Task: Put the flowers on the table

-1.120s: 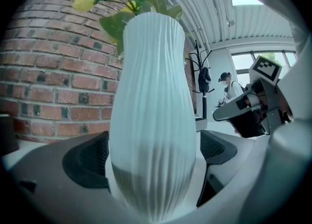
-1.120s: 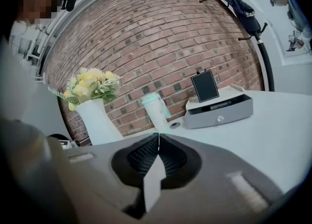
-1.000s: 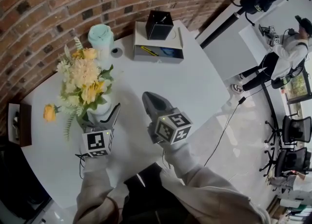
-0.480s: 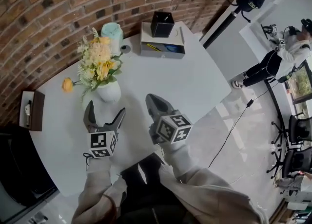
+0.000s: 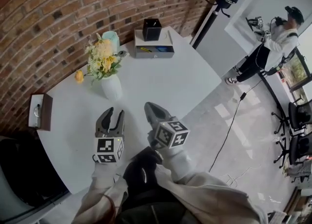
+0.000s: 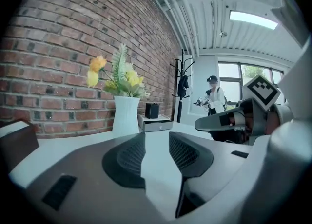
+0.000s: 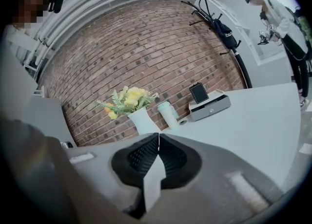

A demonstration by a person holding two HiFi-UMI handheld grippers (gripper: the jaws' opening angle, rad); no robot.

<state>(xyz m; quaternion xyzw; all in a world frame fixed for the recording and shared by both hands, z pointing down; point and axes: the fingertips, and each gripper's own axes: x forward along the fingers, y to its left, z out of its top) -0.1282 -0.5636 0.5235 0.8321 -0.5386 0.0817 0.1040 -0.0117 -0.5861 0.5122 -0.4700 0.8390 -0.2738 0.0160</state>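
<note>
A white vase (image 5: 111, 86) with yellow and cream flowers (image 5: 102, 57) stands upright on the white round table (image 5: 165, 82), near the brick wall. My left gripper (image 5: 114, 116) hovers in front of the vase, apart from it; its jaws are closing, a narrow gap still shows and nothing is between them. In the left gripper view the vase (image 6: 126, 115) rises beyond the left gripper (image 6: 157, 138). My right gripper (image 5: 149, 107) is shut and empty, to the right of the left one. The right gripper view shows the vase (image 7: 145, 121) past the closed jaws of the right gripper (image 7: 158, 138).
A mint tumbler (image 5: 111, 37) stands behind the flowers. At the far table edge a grey drawer box (image 5: 154, 50) carries a black box (image 5: 151, 29). A brown box (image 5: 40, 112) lies at the left edge. A person (image 5: 273, 43) stands far right, beyond a coat rack (image 6: 181, 89).
The left gripper's jaws stood around the vase a second ago; they have left it, drawn back toward me and narrowed. The vase stays on the table. The right gripper has barely moved.
</note>
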